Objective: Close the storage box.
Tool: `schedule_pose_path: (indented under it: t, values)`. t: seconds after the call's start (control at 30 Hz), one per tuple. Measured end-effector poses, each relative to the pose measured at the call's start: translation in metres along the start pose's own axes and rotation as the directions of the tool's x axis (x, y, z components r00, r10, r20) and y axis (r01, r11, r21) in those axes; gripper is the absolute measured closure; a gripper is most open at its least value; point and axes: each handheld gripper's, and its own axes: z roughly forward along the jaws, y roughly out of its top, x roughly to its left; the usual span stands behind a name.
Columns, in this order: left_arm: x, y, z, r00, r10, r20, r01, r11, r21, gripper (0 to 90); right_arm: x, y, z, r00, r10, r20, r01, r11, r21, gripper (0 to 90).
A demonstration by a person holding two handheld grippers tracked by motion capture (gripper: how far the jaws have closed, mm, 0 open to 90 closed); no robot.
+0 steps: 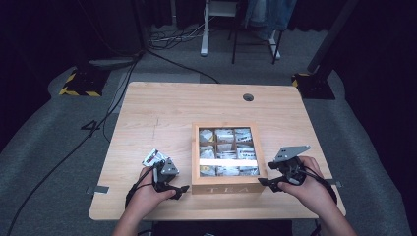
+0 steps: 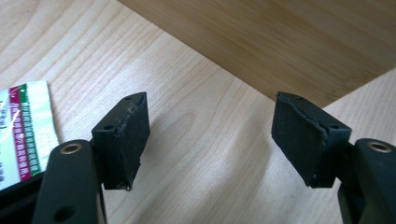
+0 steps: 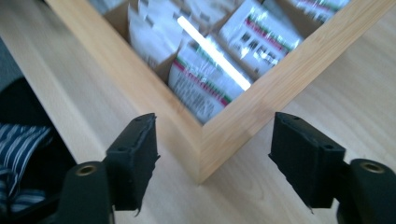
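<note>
A wooden tea box (image 1: 227, 188) marked TEA stands right of the table's middle, with several sachets (image 1: 225, 147) in its compartments under a glare strip. My left gripper (image 1: 181, 190) is open, low over the table just left of the box's front left corner; the box wall (image 2: 280, 42) runs beyond its jaws (image 2: 212, 107). A green and white sachet (image 2: 23, 130) lies on the table beside its left jaw. My right gripper (image 1: 262, 182) is open at the box's front right corner, and that corner (image 3: 210, 140) sits between its jaws (image 3: 217, 126).
The light wood table (image 1: 162, 113) has bare room behind and left of the box, and a round cable hole (image 1: 248, 97) near its far edge. Beyond it are floor cables (image 1: 172, 37), stand feet (image 1: 81, 81) and a desk leg (image 1: 205, 29).
</note>
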Motion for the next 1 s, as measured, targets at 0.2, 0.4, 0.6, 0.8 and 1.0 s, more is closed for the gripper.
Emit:
schedule_pose_path:
  t: [0.2,0.4,0.6,0.8,1.0]
  values:
    - [-0.001,-0.002,-0.011,0.9998,-0.018,0.001,0.018,0.9992,-0.037,29.0,-0.015,0.002,-0.006,1.0,0.007,-0.006,-0.007,0.992,-0.129,23.2]
    - [0.001,-0.005,-0.016,0.9995,-0.025,-0.021,0.025,0.9991,-0.034,29.0,-0.029,-0.001,-0.008,0.9982,0.05,0.033,-0.041,0.975,-0.218,22.5]
    - [0.004,-0.006,-0.021,0.9989,-0.038,-0.029,0.037,0.9985,-0.042,28.9,-0.047,-0.011,-0.01,0.9932,0.076,0.088,-0.053,0.97,-0.237,31.9]
    - [0.01,-0.008,-0.025,0.9976,-0.054,-0.042,0.053,0.9977,-0.042,28.8,-0.064,-0.022,-0.007,0.9874,0.089,0.131,-0.061,0.977,-0.204,32.6]
    - [0.014,-0.01,-0.028,0.9958,-0.076,-0.052,0.073,0.9956,-0.058,28.8,-0.078,-0.033,0.006,0.9847,0.115,0.131,-0.089,0.977,-0.193,31.0]
